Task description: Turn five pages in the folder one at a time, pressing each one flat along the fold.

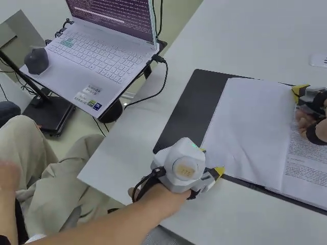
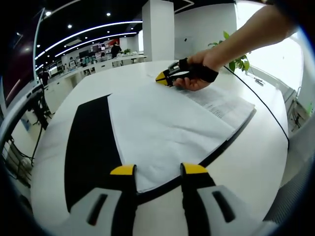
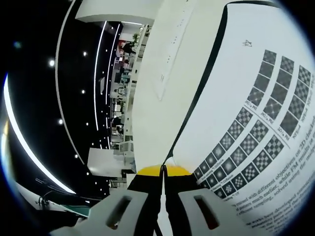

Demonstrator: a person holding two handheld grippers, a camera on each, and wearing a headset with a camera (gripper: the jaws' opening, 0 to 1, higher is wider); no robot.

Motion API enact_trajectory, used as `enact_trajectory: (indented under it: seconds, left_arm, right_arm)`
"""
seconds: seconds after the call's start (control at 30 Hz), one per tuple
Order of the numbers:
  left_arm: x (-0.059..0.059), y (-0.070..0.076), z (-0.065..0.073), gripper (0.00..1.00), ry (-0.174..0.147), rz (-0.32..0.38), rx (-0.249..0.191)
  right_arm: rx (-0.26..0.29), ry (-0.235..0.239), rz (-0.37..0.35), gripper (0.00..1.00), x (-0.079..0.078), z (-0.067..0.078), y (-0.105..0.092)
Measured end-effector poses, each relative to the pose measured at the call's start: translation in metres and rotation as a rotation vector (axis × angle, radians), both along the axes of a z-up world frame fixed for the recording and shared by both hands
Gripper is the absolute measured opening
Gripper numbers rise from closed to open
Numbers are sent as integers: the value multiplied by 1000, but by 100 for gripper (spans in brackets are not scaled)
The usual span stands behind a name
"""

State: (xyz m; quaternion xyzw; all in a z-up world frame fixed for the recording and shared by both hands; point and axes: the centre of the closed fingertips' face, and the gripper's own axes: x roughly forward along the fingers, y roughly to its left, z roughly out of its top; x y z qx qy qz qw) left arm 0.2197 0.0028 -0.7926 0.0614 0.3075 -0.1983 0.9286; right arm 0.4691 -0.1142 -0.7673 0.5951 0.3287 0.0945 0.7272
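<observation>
The white bench (image 1: 245,30) carried the open folder (image 1: 186,109), its right side cut off in the head view. A page (image 1: 250,127), blank side up, lay over its black cover. The left tongs (image 2: 157,169) stood spread at the page's near corner. The right tongs (image 3: 163,170), pressed together, pinched a page edge at the far side; which sheet was unclear.
</observation>
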Motion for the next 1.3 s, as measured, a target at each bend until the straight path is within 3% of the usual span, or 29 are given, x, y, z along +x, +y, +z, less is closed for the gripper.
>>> enact_trajectory:
  seconds: [0.17, 0.5, 0.93, 1.3]
  left_arm:
    - [0, 0, 0, 34, 1, 2, 2]
    - [0, -1, 0, 34, 1, 3, 0]
    - [0, 0, 0, 34, 2, 5, -2]
    - [0, 0, 0, 34, 6, 7, -4]
  right_arm:
    - [28, 16, -40, 0, 5, -1, -2]
    - [49, 30, 5, 0, -2, -1, 0]
    - [50, 55, 136, 0, -30, -2, 6]
    - [48, 64, 179, 0, -52, -2, 9]
